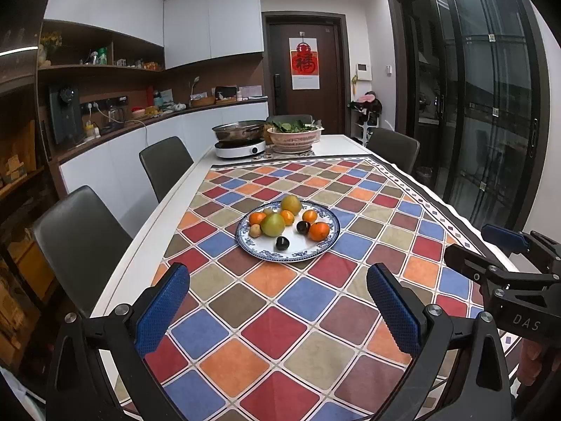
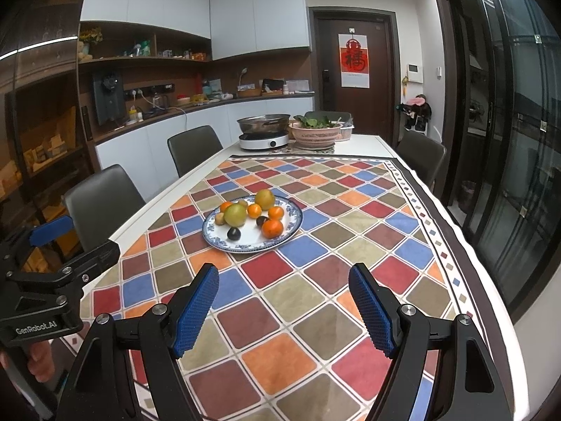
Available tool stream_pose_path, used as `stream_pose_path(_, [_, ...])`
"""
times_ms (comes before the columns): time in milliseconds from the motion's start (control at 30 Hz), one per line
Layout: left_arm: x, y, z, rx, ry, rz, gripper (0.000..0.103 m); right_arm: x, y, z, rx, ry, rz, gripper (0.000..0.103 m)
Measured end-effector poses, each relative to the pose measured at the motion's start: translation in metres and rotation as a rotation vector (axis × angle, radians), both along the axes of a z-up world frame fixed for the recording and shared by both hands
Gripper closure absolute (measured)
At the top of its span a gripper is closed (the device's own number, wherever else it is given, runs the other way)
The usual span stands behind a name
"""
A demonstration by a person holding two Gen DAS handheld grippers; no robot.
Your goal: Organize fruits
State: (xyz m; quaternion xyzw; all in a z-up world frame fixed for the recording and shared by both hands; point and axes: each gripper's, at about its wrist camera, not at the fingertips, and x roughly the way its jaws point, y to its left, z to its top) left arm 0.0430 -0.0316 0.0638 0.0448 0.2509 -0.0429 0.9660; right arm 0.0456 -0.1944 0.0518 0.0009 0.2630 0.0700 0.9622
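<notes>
Both grippers have their blue pads spread wide with nothing between them. The left gripper (image 1: 278, 307) hovers over the checkered tablecloth (image 1: 305, 336), and the right gripper (image 2: 284, 310) does the same just beside it; each one shows up at the edge of the other's view. Neither touches any fruit.

Out past the fingertips sits one blue-and-white plate (image 1: 317, 249), round, lying flat on the tablecloth near the middle of the table (image 1: 182, 189), closer to the left edge than the right.

Fruit count on the plate, as best I can see:
- two big yellow-green ones – one at the front-left (image 1: 272, 224), one at the far rim (image 1: 291, 204)
- four oranges – the largest (image 1: 319, 230) toward the right, three smaller ones further back
- two dark round fruits (image 1: 281, 243) at the front of the plate
- two small tan ones (image 1: 255, 230) on the left side, though the one behind is partly hidden so I'm less sure of it

Everything is roundish, so there's no real long axis or pointing direction to call. The fruits cluster on the left and back of the plate, leaving the near-right part bare.

Further out: one pot on a white cooker (image 1: 240, 147) and one pink basket of greens (image 1: 294, 138) at the far end, plus three chairs visible – two on the left, one on the right.
</notes>
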Motion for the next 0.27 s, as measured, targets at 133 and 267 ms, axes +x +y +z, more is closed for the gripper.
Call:
stream_pose_path(133, [-0.0009, -0.0003, 0.0005, 0.0, -0.006, 0.001, 0.0, 0.0002, -0.0007, -0.0001, 0.001, 0.001, -0.001, 0.026])
stream_pose_path(267, [-0.0006, -0.0007, 0.0006, -0.002, -0.003, -0.002, 0.0, 0.0003, -0.0013, -0.0003, 0.001, 0.0, 0.0, 0.026])
